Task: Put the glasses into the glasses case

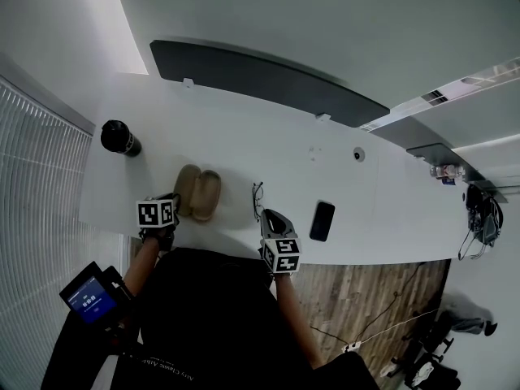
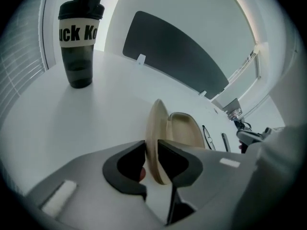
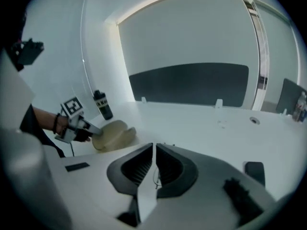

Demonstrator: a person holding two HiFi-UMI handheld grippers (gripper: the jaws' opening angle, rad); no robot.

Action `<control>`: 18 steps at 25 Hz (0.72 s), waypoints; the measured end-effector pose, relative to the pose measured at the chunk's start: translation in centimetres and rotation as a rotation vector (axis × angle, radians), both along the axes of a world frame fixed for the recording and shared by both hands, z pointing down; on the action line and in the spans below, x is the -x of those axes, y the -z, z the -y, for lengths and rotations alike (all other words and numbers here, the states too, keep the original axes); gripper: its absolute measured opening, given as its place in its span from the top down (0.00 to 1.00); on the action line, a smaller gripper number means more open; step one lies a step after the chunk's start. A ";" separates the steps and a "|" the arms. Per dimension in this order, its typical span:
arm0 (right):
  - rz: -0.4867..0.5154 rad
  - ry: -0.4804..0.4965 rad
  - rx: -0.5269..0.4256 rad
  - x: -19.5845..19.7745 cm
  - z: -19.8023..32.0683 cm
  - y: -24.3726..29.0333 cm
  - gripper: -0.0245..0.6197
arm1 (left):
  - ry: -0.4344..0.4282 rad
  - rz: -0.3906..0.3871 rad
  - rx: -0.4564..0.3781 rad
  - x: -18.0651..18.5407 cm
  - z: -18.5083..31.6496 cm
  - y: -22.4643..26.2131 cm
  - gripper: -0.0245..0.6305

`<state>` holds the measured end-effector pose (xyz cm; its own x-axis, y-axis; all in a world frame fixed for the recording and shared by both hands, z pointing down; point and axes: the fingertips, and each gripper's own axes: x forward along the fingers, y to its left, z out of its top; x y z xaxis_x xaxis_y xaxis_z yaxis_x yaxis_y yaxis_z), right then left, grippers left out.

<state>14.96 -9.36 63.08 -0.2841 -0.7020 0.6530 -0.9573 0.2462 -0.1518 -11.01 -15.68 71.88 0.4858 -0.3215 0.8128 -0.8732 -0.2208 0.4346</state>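
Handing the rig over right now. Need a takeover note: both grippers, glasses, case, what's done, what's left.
Left gripper: shut on the raised lid of the glasses case, which lies open on the table.
Right gripper: shut, nothing seen held, tips close to the glasses.
The glasses lie on the table, right of the case and apart from it.
Done: case open and held.
Left: open the right jaws, grip the glasses, lay them in the case, close the lid.
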 end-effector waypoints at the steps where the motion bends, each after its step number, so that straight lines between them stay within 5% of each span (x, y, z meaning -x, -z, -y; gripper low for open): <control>1: -0.047 0.001 0.033 -0.4 0.1 -1.1 0.94 | -0.008 -0.027 -0.016 -0.4 0.0 0.3 0.78; 4: -0.128 0.060 0.123 -0.2 1.0 -3.7 0.82 | -0.029 -0.090 -0.070 -1.2 0.2 1.9 0.61; 11: -0.185 0.154 0.308 0.7 2.4 -10.9 0.80 | -0.128 -0.072 -0.211 -2.2 0.7 5.0 0.66; 18: -0.101 0.081 0.352 1.5 3.3 -11.2 0.80 | -0.127 -0.112 -0.251 -4.1 1.0 9.3 0.68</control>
